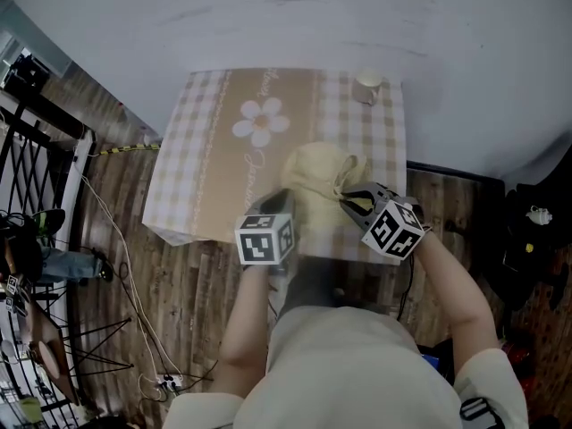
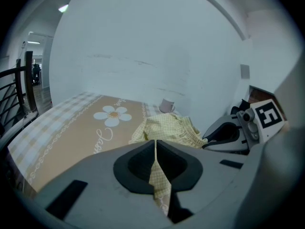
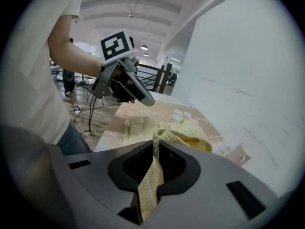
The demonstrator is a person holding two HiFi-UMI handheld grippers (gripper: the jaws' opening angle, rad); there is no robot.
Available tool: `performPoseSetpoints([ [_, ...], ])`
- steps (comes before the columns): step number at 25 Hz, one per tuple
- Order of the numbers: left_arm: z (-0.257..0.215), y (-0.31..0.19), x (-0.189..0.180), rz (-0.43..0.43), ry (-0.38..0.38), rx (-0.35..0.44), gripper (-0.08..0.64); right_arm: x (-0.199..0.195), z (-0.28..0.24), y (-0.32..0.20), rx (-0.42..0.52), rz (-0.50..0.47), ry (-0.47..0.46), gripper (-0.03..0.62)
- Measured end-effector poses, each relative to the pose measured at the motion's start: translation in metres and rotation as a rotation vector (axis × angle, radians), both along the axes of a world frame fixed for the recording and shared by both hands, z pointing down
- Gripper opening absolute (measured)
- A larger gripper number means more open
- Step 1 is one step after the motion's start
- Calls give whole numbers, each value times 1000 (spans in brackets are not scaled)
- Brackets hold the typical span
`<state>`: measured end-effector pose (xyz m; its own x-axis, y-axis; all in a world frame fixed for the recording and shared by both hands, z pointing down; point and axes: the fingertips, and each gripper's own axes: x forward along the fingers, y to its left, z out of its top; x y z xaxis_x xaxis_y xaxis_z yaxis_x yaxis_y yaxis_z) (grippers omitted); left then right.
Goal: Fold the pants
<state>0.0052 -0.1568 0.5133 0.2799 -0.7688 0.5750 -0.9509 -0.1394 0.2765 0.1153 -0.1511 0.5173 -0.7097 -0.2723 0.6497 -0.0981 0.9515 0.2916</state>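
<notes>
Pale yellow checked cloth, the pants, lies bunched on the near right part of the table. The table is covered by a beige and white checked tablecloth with a white daisy printed on its plain middle band. The bulk of the garment rests on the cloth, and two of its edges are drawn up toward the person at the near edge.

The left gripper is clamped hard on a thin fold of the pants. The yellow fabric passes straight up between the dark pads and trails down behind them. The right gripper is likewise clenched on a fold of the same garment, a slightly thicker one that runs from the pads to the heap beyond.

From above, the two grippers sit close together but apart. The left is at the garment's near left side and the right at its right side.

A small pale cup stands at the table's far right corner by the white wall, well apart from the pants. The table stands on a wood plank floor, and a black railing stands to the left.
</notes>
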Motion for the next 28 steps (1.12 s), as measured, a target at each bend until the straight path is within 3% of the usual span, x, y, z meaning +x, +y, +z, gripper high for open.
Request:
performPoseSetpoints([
  [10,-3,1,38,109,-42,15,14,11,31,20,22,19,54,31],
  [16,-12,-25,85,289,-76,32,15,12,39,24,53,31,67,31],
  [17,-12,-29,94,328,-90,33,30,12,40,25,56,36,68,31],
  [18,-11,-32,105,371,-105,29,93,12,41,25,60,40,69,31],
  [20,-8,-38,124,452,-155,23,155,12,44,26,66,47,71,31],
  [28,19,-62,159,635,-486,-12,155,13,46,28,90,60,69,31],
])
